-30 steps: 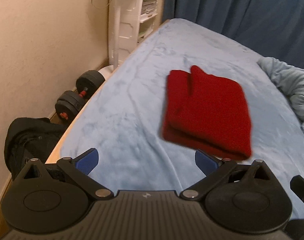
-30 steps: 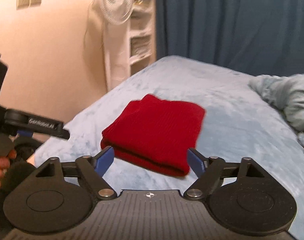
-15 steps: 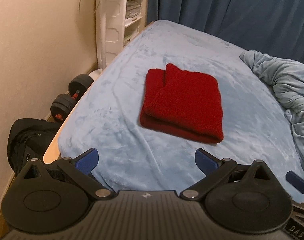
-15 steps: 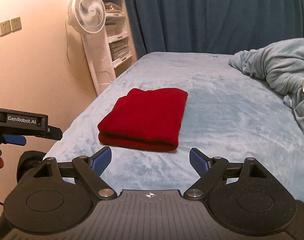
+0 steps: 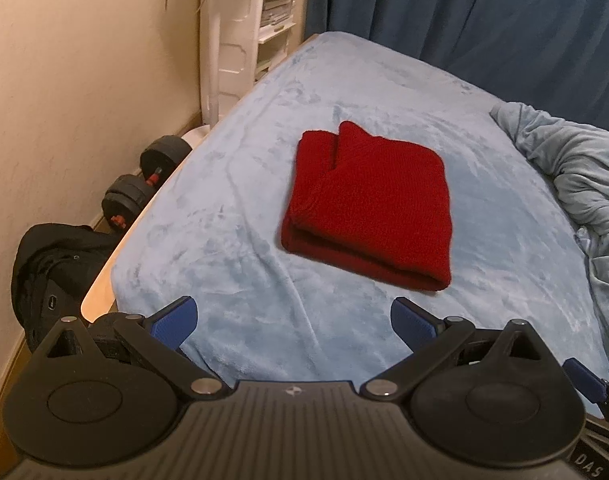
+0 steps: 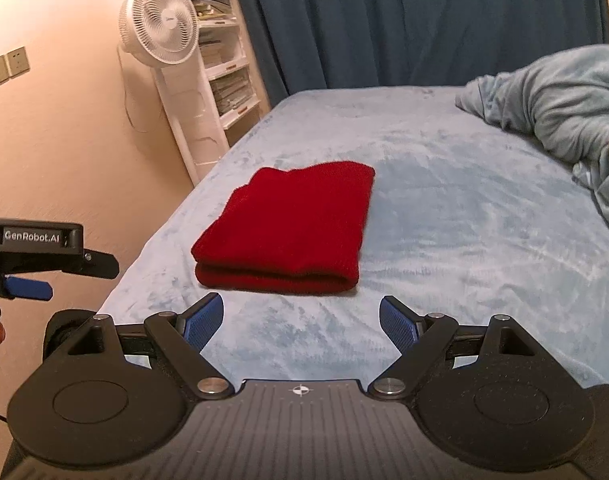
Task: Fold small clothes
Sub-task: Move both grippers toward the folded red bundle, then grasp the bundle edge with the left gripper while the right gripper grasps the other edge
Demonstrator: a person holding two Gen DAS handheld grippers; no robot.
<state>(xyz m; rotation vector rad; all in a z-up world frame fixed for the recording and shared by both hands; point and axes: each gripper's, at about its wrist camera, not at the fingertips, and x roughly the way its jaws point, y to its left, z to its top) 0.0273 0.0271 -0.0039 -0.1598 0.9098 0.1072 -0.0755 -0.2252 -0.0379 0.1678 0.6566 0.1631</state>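
Sweater point(image 6: 288, 228) beyond right hand-held gripper point(image 6: 301, 322)

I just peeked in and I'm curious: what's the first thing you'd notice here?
The red cloth stands out most, folded flat in the middle of the pale blue bed. Both grippers, left and right, are open and empty near the bed's edge. A white fan stands by the wall.
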